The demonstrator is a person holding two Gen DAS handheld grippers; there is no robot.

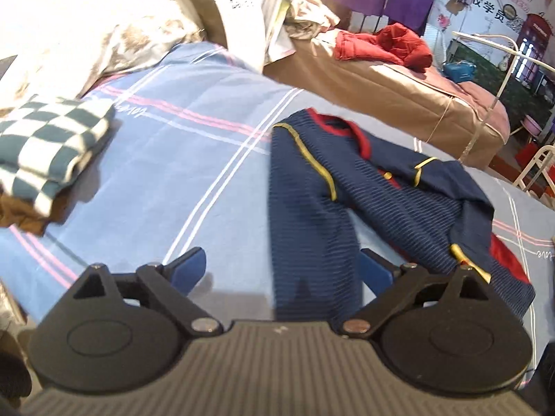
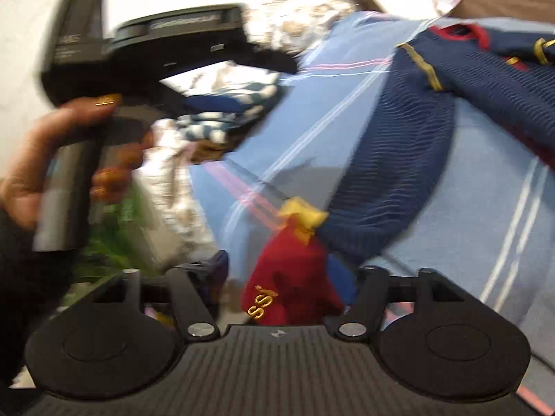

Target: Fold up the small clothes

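Red cuff (image 2: 295,277) between my right gripper (image 2: 284,277) fingers, grip unclear | left gripper (image 1: 282,270) wide open, empty, straddling navy garment (image 1: 347,187) | garment unfolded, centre frame | checkered folded stack (image 1: 52,142) upper left done

Navy ribbed knit cloth garment with red and yellow trim (image 1: 312,187), smooth pale blue cotton bedsheet with pink and white stripes (image 1: 194,145), soft checked teal-and-white folded cloth (image 1: 48,145), matt black plastic left gripper (image 1: 282,267) with shiny metal pivot pins, ridged matt grey body

One navy top (image 1: 350,187), one checkered folded garment (image 1: 45,145), perhaps one red garment (image 1: 385,46)
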